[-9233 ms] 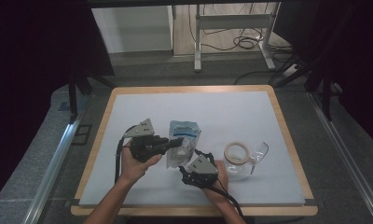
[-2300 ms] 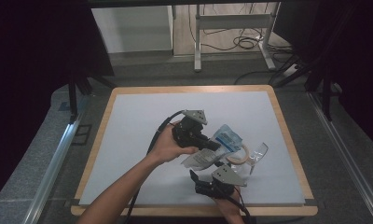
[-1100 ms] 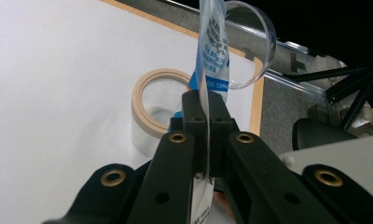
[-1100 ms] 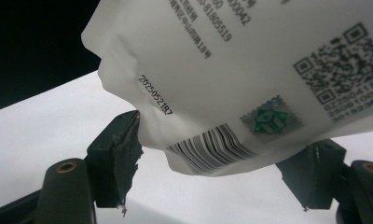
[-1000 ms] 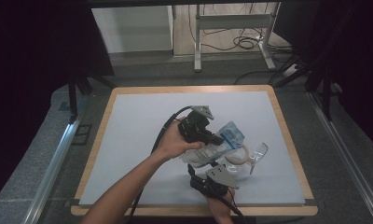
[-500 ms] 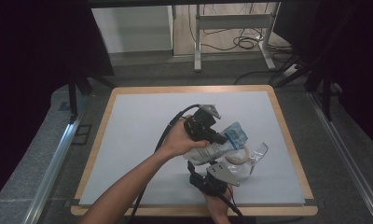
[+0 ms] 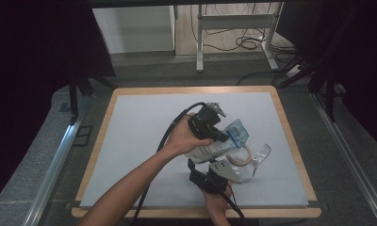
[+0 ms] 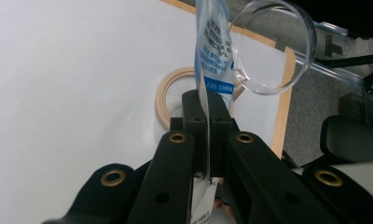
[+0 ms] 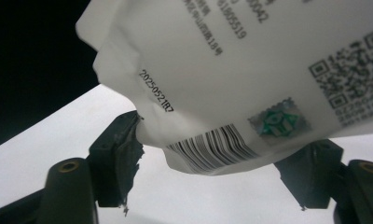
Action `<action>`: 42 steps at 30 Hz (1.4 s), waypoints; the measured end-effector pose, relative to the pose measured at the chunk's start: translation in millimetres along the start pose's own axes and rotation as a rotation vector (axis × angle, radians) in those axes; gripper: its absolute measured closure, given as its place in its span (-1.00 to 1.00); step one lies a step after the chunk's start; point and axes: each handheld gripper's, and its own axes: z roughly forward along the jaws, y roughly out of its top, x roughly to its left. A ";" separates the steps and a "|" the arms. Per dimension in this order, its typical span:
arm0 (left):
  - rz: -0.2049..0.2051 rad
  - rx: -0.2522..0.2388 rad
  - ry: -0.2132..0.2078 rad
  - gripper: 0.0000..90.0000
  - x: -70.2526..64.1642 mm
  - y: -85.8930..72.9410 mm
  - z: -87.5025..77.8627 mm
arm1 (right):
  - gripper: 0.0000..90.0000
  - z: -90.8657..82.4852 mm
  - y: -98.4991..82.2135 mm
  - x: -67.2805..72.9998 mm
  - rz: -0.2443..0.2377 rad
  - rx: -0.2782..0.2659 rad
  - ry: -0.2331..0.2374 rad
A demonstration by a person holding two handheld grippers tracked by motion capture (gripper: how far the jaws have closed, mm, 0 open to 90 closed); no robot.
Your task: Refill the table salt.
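Pouring looks like the step in hand: the left claw [image 8: 207, 116], clamped shut on the pouch [image 7: 215, 146], tilts it over the clear jar [image 7: 245, 162] on the surface [image 7: 144, 141]. Next, probably squeeze the bottom; the right claw [image 9: 212, 172], wide apart, brackets the pouch's lower end, contact unclear.

pouch [image 7: 214, 149]: carried rightward to jar [image 7: 243, 161] | left claw [image 7: 223, 137]: moved right

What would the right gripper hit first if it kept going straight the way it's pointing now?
Most likely the white pouch: its barcoded lower edge hangs between the right gripper's open jaws, just ahead. Depth is hard to judge.
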 end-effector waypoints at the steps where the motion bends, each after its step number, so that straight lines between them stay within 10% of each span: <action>1: 0.000 -0.003 -0.003 1.00 0.1 -0.7 -0.3 | -0.42 -0.3 -0.3 -1.3 0.012 -0.003 0.009; 6: -0.004 -0.011 -0.001 1.00 -1.8 -2.4 -1.4 | -0.45 -1.6 -2.9 -3.4 0.003 -0.016 0.027; 17: -0.023 -0.046 -0.001 1.00 -3.4 -4.7 -8.8 | -0.38 -0.7 -2.2 4.5 -0.172 0.001 -0.062; 42: -0.025 0.028 0.043 1.00 -3.6 13.2 7.4 | -0.31 2.7 7.3 -1.1 -0.041 0.024 -0.004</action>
